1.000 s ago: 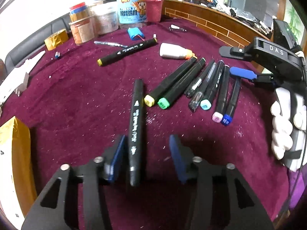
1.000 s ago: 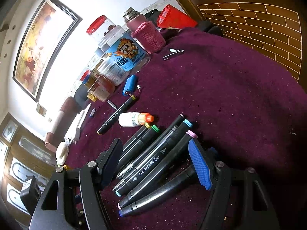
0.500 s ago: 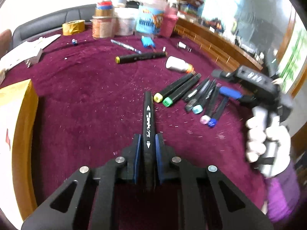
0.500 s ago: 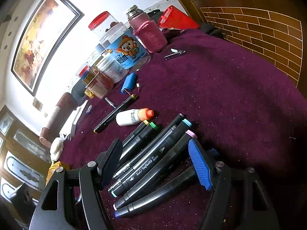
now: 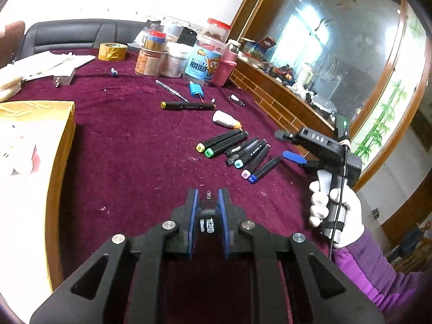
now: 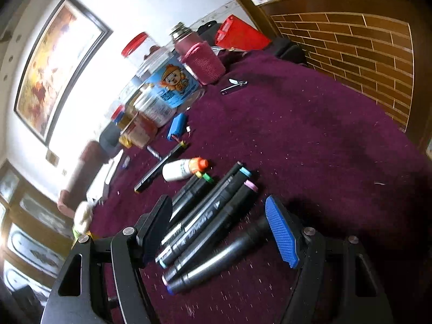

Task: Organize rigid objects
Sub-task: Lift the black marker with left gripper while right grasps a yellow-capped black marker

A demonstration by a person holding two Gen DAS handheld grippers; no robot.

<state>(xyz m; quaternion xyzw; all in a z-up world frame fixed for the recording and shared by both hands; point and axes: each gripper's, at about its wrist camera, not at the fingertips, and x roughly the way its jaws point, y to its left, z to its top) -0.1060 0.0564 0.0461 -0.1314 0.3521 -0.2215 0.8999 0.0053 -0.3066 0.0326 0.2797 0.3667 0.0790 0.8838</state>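
My left gripper (image 5: 208,193) is shut on a black marker (image 5: 207,221), which is held off the maroon cloth and seen almost end-on between the blue pads. A row of several black markers (image 5: 237,154) with coloured caps lies ahead to the right. My right gripper (image 5: 287,145), held by a white-gloved hand, stands open at the row's far end. In the right wrist view this gripper (image 6: 218,202) straddles the row of markers (image 6: 210,221), and the pads do not press on them. A lone yellow-capped marker (image 5: 187,105) lies further back.
A white bottle with an orange cap (image 5: 225,120) lies just behind the row. Jars (image 5: 202,62), a tape roll (image 5: 112,51), a blue battery pack (image 5: 195,89) and a nail clipper (image 5: 237,100) sit at the back. A gold box (image 5: 54,162) stands at left. A brick-patterned ledge (image 5: 283,102) borders the right.
My left gripper closed on the black marker that lay between its fingers and lifted it off the cloth, rolling and swinging as it rose. The right gripper stayed over the row.
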